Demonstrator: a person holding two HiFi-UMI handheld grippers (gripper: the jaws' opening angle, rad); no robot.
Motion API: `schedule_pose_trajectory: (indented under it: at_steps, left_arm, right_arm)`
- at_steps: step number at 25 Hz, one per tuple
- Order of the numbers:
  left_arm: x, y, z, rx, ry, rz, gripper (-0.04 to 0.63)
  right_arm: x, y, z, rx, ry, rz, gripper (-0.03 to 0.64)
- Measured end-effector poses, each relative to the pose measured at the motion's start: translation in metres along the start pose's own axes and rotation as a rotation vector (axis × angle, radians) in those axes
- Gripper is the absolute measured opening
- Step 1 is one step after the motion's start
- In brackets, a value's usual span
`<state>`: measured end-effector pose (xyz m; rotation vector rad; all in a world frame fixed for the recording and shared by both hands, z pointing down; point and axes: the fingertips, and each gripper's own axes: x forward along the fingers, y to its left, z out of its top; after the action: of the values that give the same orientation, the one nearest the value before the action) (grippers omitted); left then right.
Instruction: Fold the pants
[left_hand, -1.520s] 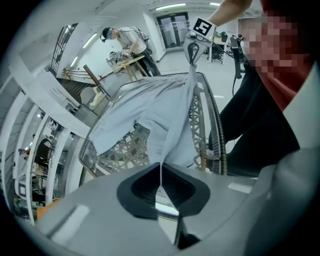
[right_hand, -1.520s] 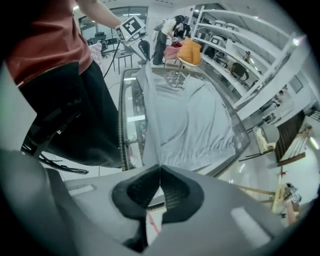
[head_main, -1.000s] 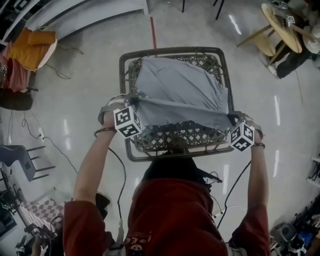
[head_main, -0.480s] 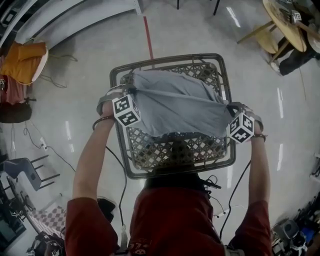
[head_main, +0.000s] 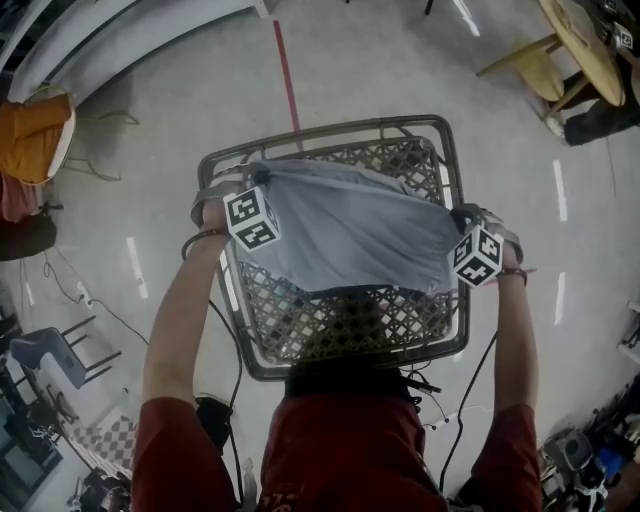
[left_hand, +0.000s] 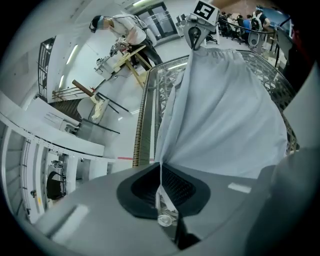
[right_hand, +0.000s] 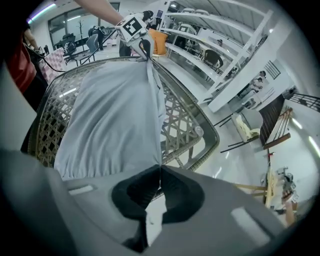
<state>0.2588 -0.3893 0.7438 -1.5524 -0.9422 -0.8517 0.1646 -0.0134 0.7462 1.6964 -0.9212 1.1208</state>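
Observation:
Light grey pants (head_main: 350, 225) hang stretched between my two grippers above a wicker-topped table (head_main: 340, 320). My left gripper (head_main: 256, 186) is shut on the cloth's left corner, near the table's far left edge. My right gripper (head_main: 458, 218) is shut on the right corner, over the table's right rim. The fabric sags down toward me between them, folded double. In the left gripper view the pants (left_hand: 225, 110) run from my closed jaws (left_hand: 161, 167) up to the other gripper (left_hand: 196, 36). The right gripper view shows the same cloth (right_hand: 115, 115) pinched in its jaws (right_hand: 160, 170).
The table has a dark metal rim (head_main: 330, 128) and a lattice top. Shiny floor with a red line (head_main: 285, 70) lies beyond it. An orange chair (head_main: 35, 135) stands far left, a wooden round table (head_main: 585, 45) far right. Cables (head_main: 225, 330) trail on the floor by my legs.
Both grippers have carried the pants away from me toward the table's far edge and lower; more lattice shows at the near side now. Both grips stay shut.

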Motion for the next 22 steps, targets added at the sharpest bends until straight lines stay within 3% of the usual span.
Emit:
schedule_pose_trajectory:
  at_steps: [5,7,9,15,22]
  left_arm:
    - [0.024,0.003,-0.003,0.022,0.014,0.025,0.030]
    - [0.035,0.005,-0.007,0.030,0.026,0.045,0.081]
    - [0.039,0.009,-0.003,0.034,0.026,0.071,0.087]
    - [0.021,0.011,0.005,0.032,0.024,0.107,0.092]
    - [0.012,0.018,0.008,0.009,-0.040,0.161,0.164]
  right_arm:
    - [0.021,-0.003,-0.006,-0.007,0.022,-0.007,0.009]
    - [0.031,-0.006,-0.009,-0.005,0.029,-0.016,0.025]
    - [0.036,-0.008,-0.016,-0.002,0.034,-0.026,0.028]
    - [0.020,-0.011,-0.021,0.028,0.026,-0.083,0.053]
    - [0.024,-0.020,-0.012,0.092,0.003,-0.110,0.087]
